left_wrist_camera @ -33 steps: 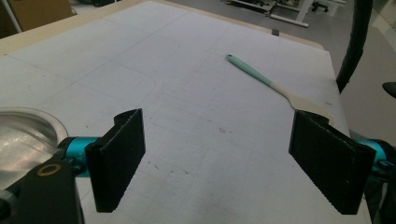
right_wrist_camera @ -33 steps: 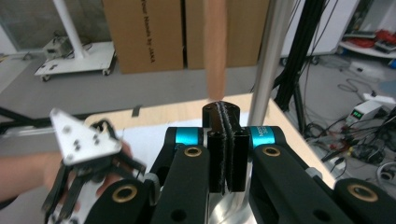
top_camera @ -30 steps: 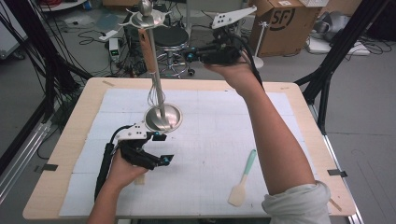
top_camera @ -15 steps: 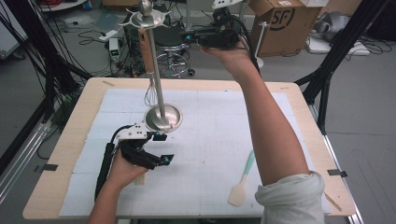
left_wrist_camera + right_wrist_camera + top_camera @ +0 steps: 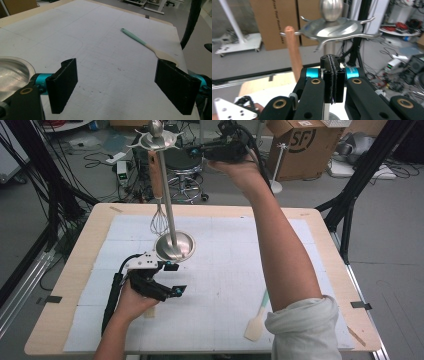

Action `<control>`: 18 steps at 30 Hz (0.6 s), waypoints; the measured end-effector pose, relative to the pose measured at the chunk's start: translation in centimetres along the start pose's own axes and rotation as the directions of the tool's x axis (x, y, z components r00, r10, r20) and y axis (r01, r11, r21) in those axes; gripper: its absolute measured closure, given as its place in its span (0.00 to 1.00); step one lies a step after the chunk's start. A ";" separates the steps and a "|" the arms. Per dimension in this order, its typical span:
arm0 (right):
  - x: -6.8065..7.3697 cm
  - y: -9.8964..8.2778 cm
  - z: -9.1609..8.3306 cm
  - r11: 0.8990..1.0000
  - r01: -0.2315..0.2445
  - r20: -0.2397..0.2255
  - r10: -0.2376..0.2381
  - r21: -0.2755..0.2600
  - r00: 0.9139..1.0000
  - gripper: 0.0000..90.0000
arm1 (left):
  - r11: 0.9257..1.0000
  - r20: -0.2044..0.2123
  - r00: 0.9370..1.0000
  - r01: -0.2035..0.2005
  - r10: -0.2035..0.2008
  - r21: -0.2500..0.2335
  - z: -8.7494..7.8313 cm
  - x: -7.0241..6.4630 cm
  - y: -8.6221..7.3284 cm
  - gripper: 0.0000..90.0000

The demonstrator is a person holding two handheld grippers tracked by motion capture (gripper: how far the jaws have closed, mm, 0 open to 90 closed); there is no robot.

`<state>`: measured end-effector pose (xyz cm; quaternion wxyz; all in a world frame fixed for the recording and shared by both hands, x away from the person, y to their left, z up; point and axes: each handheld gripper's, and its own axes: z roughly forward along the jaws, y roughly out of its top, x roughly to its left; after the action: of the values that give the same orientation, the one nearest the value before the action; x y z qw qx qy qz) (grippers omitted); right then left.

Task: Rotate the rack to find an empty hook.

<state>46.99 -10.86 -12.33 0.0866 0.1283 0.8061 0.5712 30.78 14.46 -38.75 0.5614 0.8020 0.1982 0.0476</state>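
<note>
Wooden table w/ white gridded mat; cables, boxes on floor behind. Metal stand at mat centre-left, round base, tall pole, hooked disc on top. Whisk w/ wooden handle hanging from a hook, wires just above mat. Right gripper raised to disc height, just beside its rim; jaws pressed together, nothing between, per right gripper view. Left gripper low over mat near stand base, jaws wide apart, nothing held. Spatula, teal handle, lying flat near front edge, well apart from both grippers.
</note>
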 end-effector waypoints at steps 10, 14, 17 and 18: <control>1.1 0.9 0.9 1.000 0.025 -0.019 -0.025 -0.002 1.000 1.00 | 1.000 0.006 1.000 0.000 0.000 0.004 0.1 -0.1 0.0 0.21; 1.8 1.1 1.1 0.999 0.035 -0.028 -0.035 0.004 0.999 1.00 | 1.000 0.005 1.000 -0.003 0.003 0.009 0.1 -0.1 0.0 0.21; 2.3 1.3 1.4 0.999 0.045 -0.030 -0.045 0.010 0.999 1.00 | 1.000 0.009 1.000 -0.005 0.004 0.012 0.2 -0.1 0.0 0.21; 2.5 1.3 1.5 0.999 0.049 -0.034 -0.048 0.011 0.998 1.00 | 1.000 0.004 1.000 -0.006 0.006 0.013 0.2 -0.1 0.0 0.21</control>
<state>45.24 -8.31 -11.57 0.0862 0.0996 0.8136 0.5662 30.72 14.19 -38.82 0.5565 0.8063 0.1950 0.0464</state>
